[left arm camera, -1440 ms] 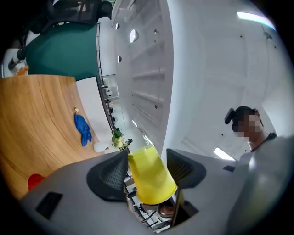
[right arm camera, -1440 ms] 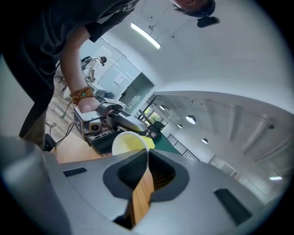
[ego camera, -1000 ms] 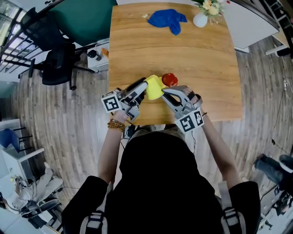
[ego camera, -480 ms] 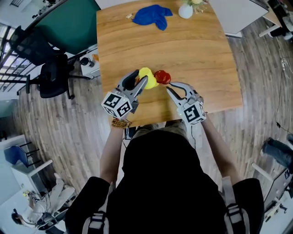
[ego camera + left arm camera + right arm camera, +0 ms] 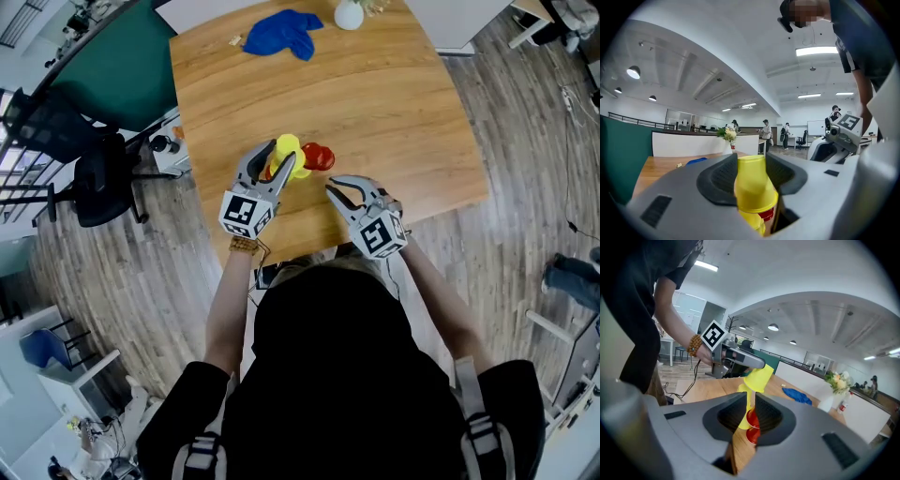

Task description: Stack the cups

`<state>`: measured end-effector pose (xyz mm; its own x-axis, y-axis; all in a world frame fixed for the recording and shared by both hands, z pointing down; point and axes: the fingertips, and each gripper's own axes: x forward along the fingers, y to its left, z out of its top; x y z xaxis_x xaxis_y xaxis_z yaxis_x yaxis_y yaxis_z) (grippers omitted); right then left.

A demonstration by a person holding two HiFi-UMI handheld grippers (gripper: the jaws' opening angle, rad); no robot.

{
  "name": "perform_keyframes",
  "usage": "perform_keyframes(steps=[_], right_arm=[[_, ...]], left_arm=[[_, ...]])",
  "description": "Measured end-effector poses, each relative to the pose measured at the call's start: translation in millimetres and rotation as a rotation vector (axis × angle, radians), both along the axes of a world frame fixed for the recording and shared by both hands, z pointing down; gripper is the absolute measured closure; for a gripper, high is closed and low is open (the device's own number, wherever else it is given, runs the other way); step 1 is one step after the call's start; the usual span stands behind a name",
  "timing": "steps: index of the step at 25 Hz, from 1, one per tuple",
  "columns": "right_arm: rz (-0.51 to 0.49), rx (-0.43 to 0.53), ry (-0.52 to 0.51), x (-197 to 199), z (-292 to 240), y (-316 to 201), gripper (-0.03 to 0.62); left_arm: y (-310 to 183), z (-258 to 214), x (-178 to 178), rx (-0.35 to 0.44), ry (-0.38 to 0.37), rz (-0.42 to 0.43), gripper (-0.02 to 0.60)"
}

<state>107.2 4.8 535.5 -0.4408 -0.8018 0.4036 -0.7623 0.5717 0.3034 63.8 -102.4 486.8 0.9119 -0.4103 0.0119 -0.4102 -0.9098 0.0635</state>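
Observation:
My left gripper [image 5: 281, 157] is shut on an upside-down yellow cup [image 5: 285, 146] and holds it just above the table. In the left gripper view that yellow cup [image 5: 751, 180] sits between the pads, with a second yellow cup [image 5: 753, 224] and a red cup [image 5: 767, 214] below it. The red cup [image 5: 318, 157] stands right beside the yellow ones. My right gripper [image 5: 333, 189] hangs a little nearer the front edge. Its jaws are closing with only a narrow gap and nothing between them. Through that gap I see the red cup [image 5: 751, 421] beyond.
A wooden table [image 5: 394, 112] carries a blue cloth [image 5: 279, 34] and a white vase [image 5: 349, 14] at its far edge. A black office chair [image 5: 89, 173] stands on the floor to the left. Several people stand far off in the left gripper view.
The right gripper has come off the yellow cup and pulled back toward the table's front edge. The left gripper keeps the cup and has tipped it upright beside the red one.

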Motion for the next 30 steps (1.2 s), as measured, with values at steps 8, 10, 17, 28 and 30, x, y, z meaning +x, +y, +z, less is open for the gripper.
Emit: perform_keyframes(steps=[8, 10, 17, 28, 30], right_arm=[[0.004, -0.025, -0.011, -9.2, 13.1, 7.9, 0.533], [0.005, -0.033, -0.030, -14.0, 14.1, 9.5, 0.534], [0.018, -0.042, -0.056, -11.1, 14.2, 3.3, 0.536], [0.011, -0.045, -0.058, -13.8, 13.6, -1.6, 0.537], [0.009, -0.046, -0.057, -14.4, 14.3, -1.9, 0.537]], left_arm=[[2.1, 13.9, 10.9, 0.011, -0.026, 0.024, 0.374], [3.1, 18.4, 9.9, 0.007, -0.039, 0.025, 0.374], [3.6, 21.3, 16.8, 0.019, -0.045, 0.036, 0.373], [19.9, 27.2, 14.4, 0.113, -0.102, 0.058, 0.367], [20.3, 26.7, 13.8, 0.112, -0.102, 0.062, 0.356]])
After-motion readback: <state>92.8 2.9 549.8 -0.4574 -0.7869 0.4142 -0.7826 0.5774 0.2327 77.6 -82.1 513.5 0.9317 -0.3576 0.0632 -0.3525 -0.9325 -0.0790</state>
